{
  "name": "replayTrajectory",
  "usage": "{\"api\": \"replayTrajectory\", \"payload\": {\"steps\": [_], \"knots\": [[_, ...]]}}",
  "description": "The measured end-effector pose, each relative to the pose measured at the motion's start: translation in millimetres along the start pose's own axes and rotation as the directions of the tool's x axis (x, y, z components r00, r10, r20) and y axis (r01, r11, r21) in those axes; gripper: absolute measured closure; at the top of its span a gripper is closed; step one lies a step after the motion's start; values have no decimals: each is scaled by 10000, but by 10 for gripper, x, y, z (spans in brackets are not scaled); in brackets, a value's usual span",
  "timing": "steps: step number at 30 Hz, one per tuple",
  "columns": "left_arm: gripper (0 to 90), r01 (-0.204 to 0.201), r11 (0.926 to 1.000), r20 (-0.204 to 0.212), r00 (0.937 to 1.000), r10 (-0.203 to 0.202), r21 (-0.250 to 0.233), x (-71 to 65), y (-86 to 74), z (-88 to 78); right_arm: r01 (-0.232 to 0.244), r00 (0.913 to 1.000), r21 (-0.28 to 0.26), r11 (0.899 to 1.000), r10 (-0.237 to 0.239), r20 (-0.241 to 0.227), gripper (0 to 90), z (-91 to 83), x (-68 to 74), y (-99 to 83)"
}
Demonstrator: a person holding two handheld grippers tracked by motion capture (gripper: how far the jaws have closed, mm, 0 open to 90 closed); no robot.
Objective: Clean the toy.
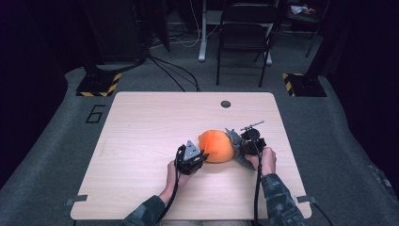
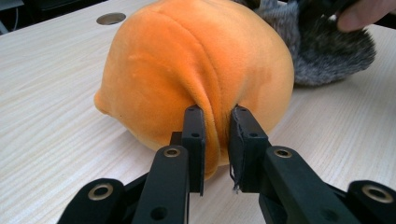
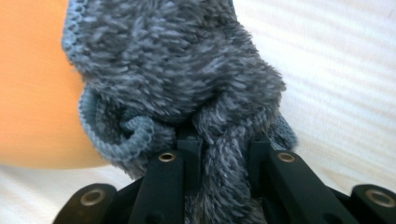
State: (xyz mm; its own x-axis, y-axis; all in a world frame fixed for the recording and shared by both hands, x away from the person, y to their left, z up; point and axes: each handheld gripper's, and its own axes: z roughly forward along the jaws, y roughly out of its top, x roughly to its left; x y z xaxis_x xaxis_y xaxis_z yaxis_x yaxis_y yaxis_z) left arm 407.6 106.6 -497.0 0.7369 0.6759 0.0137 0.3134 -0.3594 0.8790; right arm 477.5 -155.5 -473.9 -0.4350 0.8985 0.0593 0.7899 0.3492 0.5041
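Here the left gripper (image 2: 215, 140) pinches a fold of the orange plush ball (image 2: 196, 74) lying just ahead of it on the table (image 1: 141, 141); beyond the ball, the right gripper (image 3: 223, 154) is clamped on grey fuzzy fabric (image 3: 187, 70).

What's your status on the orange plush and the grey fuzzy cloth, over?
Left gripper shut on a fold of the orange plush. Right gripper shut on the grey fuzzy cloth, beside the plush. Table around them bare, nothing in the way.

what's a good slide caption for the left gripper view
Left gripper pinching a fold of the orange plush on the wooden table, grey fuzzy knit behind.
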Motion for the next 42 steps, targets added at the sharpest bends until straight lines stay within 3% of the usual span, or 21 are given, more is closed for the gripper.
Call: {"api": "replayTrajectory", "payload": {"steps": [2, 4, 7, 9, 12, 14, 17, 19, 21, 23, 26, 31, 35, 39, 42], "knots": [[775, 10, 10000, 9, 10000, -10, 29, 14, -1, -4, 21, 9998, 361, 9993, -28, 206, 746, 89, -45, -42], [775, -19, 10000, -80, 10000, 19, 34, 30, 3, -9, -132, 9999, 428, 9990, 129, 90, 747, 141, -70, -75], [774, 61, 10000, -158, 9999, -61, -3, 38, 8, -4, 283, 9977, 375, 9989, -306, 605, 749, 54, -67, -59], [774, 150, 9999, -157, 9998, -150, -2, 55, 7, -5, 157, 9982, 69, 9999, -161, 570, 749, -87, -91, -31], [771, 244, 9997, -208, 9995, -245, -48, 65, 1, 1, 176, 9989, -896, 9958, -137, 442, 749, -339, -82, 43], [769, 257, 9997, -230, 9994, -258, -47, 63, 0, 0, 336, 9992, -1375, 9899, -302, 271, 748, -472, -15, 91], [760, 141, 9999, -296, 9995, -143, -60, 73, 8, -5, 775, 9963, -1677, 9828, -827, -240, 749, -572, 170, 155], [746, 173, 9998, -221, 9996, -174, -54, 87, 17, -18, 1348, 9885, -1338, 9818, -1425, -501, 749, -521, 311, 178], [703, 193, 9998, -215, 9996, -193, 16, 98, 21, -33, 1675, 9852, -918, 9816, -1702, -214, 750, -391, 425, 171], [622, 203, 9998, -330, 9993, -201, 32, 115, 27, -61, 1800, 9837, -978, 9788, -1797, 122, 752, -290, 463, 147], [455, -8, 9999, -731, 9973, 17, 115, 76, 42, -95, 1585, 9873, -1119, 9810, -1585, 90, 751, -294, 414, 145], [337, -271, 9992, -855, 9959, 294, 287, -13, 32, -1, 1240, 9918, -1452, 9816, -1270, -119, 751, -252, 325, 160], [405, -456, 9971, -1010, 9935, 516, 609, -41, -21, 138, 1079, 9929, -1451, 9835, -1140, -350, 751, -232, 285, 159], [639, -228, 9987, -886, 9957, 268, 461, 20, -53, 148, 1155, 9920, -1457, 9826, -1217, -344, 750, -241, 311, 163], [712, -273, 9988, -945, 9950, 310, 404, 14, -41, 129, 1249, 9909, -1454, 9814, -1309, -325, 749, -268, 320, 172]]}}
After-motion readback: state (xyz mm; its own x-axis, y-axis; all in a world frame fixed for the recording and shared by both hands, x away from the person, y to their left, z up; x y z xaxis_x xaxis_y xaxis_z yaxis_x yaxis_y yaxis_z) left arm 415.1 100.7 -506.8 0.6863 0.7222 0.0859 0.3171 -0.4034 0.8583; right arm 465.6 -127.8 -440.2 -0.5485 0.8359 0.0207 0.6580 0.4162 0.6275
